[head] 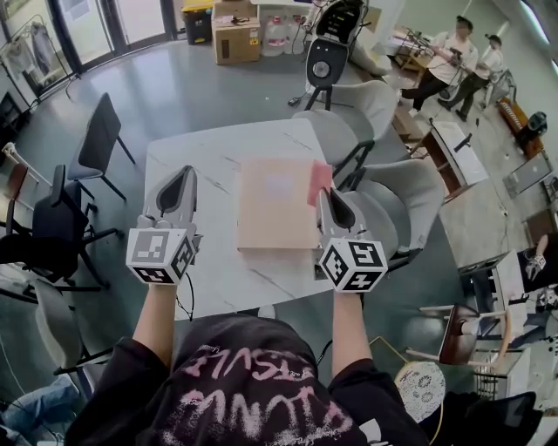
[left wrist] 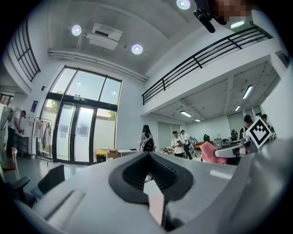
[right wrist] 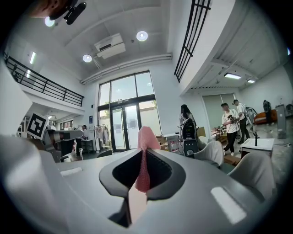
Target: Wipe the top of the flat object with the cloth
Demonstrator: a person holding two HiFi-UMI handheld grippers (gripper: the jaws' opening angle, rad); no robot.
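The worktop (head: 209,157) is white, with round corners. The flat object (head: 277,209) is a pale tan sheet lying flat in the middle of it, a bit nearer the 3 o'clock edge. There is more bare worktop on its 9 o'clock side and a strip on the near side, at 6 o'clock.

The right tongs (head: 324,196) (right wrist: 143,171) are pinched tight on the pink cloth (head: 319,180) (right wrist: 145,137). The cloth sticks up out of the tip. It is at the 2 o'clock corner of the flat object, right at the edge. I cannot tell if it is touching the sheet.

The left tongs (head: 181,181) (left wrist: 147,171) are closed with nothing in them. They are over the bare worktop at 9 o'clock from the flat object, apart from it.

Dark chairs (head: 96,139) stand off the worktop at 9 to 10 o'clock. Grey chairs (head: 384,200) crowd close at 1 to 3 o'clock. The floor at 12 o'clock is open.

Far off at 12 o'clock are a cardboard box (head: 236,37) with its top shut and a yellow bin (head: 198,19). I cannot see inside them.
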